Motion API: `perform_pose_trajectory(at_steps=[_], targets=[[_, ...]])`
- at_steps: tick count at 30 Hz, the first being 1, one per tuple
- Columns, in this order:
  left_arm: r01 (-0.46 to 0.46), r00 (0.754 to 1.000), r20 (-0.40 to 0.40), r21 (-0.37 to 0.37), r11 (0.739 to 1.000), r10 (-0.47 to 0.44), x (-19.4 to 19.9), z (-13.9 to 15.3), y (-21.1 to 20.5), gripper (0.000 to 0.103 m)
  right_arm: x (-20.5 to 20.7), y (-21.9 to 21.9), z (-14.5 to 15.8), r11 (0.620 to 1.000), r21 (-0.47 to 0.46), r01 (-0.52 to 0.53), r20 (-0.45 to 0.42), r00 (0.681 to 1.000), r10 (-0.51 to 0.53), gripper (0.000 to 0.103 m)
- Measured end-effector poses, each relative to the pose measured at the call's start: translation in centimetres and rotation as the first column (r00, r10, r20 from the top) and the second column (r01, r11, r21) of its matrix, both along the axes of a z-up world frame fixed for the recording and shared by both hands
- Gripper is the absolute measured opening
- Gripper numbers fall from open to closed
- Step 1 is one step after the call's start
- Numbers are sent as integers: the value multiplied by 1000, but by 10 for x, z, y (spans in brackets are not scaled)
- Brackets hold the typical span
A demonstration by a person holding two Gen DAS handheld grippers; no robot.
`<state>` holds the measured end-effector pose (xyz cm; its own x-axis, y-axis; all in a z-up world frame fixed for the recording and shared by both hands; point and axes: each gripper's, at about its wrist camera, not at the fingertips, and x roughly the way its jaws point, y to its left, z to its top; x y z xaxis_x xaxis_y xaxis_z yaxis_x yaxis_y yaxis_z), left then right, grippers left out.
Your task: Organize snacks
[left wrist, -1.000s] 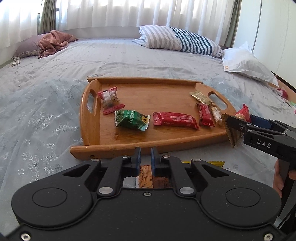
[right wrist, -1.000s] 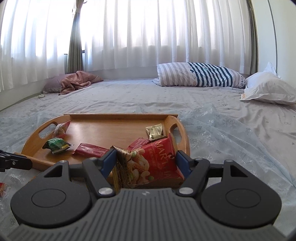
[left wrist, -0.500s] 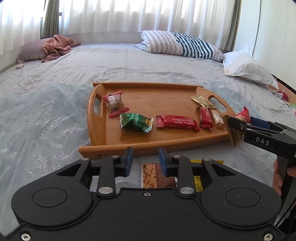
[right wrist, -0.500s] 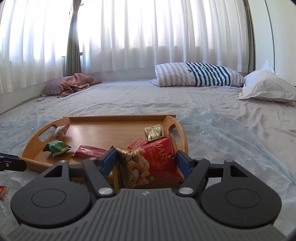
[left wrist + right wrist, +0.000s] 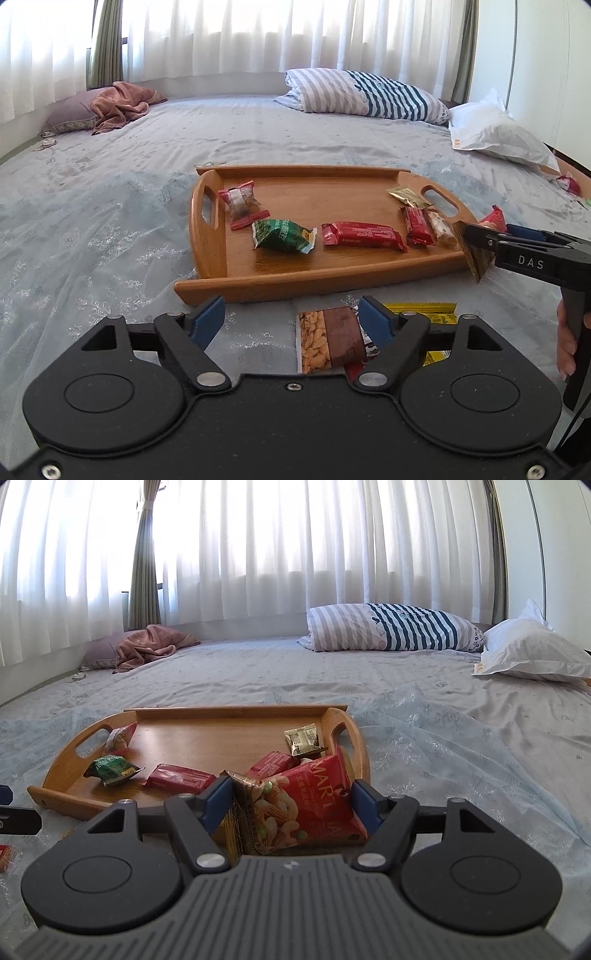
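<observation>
A wooden tray (image 5: pixel 207 254) lies on the bed with several snacks: a green packet (image 5: pixel 282 235), a long red bar (image 5: pixel 364 236), a small red packet (image 5: pixel 417 226), a clear candy packet (image 5: pixel 240 201) and a gold packet (image 5: pixel 406 195). My left gripper (image 5: pixel 291 321) is open just before the tray's near edge; a peanut bar (image 5: pixel 328 341) lies on the sheet between its fingers. A yellow wrapper (image 5: pixel 434 314) lies beside it. My right gripper (image 5: pixel 290 803) is shut on a red nut packet (image 5: pixel 303 808), held at the tray's right end (image 5: pixel 354 746).
Striped pillow (image 5: pixel 362 96) and white pillow (image 5: pixel 495 133) lie at the far right of the bed. A pink blanket (image 5: pixel 122 105) sits far left. More red snacks lie at the bed's right edge (image 5: pixel 567 182) and by the left gripper (image 5: pixel 5 854).
My left gripper opened from shut and let go of the peanut bar, which now lies on the sheet. It drew back and tilted up a little. The right gripper kept holding its packet.
</observation>
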<state>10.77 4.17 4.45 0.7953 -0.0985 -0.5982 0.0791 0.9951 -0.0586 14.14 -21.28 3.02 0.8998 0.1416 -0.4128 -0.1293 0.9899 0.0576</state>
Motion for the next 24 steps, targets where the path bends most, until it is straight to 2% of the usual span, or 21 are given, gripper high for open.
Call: perform_pose_trajectory(at_steps=[2,8,13,14,17,18,22,24], targets=[[-20,1000,-7,-3,1000,20,-5,-1,3,85,0,0,-1,1000,-1,2,0,1000,-2,73],[-102,994,39,25,994,101,-30,-1,20,84,-1,1,-3,1000,-15,2,1,1000,-2,73],[-145,989,10,41,989,145,-36,-8,35,84,-1,0,-5,1000,-8,10,-6,1000,-10,73],[-145,989,0,35,989,145,-37,-10,37,82,-2,0,-5,1000,-5,10,-7,1000,-10,73],[-105,994,-32,35,994,106,-38,-15,34,63,-2,0,-6,1000,-8,13,-9,1000,-13,73],[-92,995,-41,37,995,94,-38,-17,33,59,-3,0,-6,1000,-10,12,-9,1000,-12,73],[-83,993,-74,66,994,88,-40,-25,28,62,-7,1,-7,1000,-18,7,-8,1000,-8,73],[-86,994,-66,90,992,92,-44,-26,26,73,-7,3,-6,1000,-23,6,-7,1000,-6,73]])
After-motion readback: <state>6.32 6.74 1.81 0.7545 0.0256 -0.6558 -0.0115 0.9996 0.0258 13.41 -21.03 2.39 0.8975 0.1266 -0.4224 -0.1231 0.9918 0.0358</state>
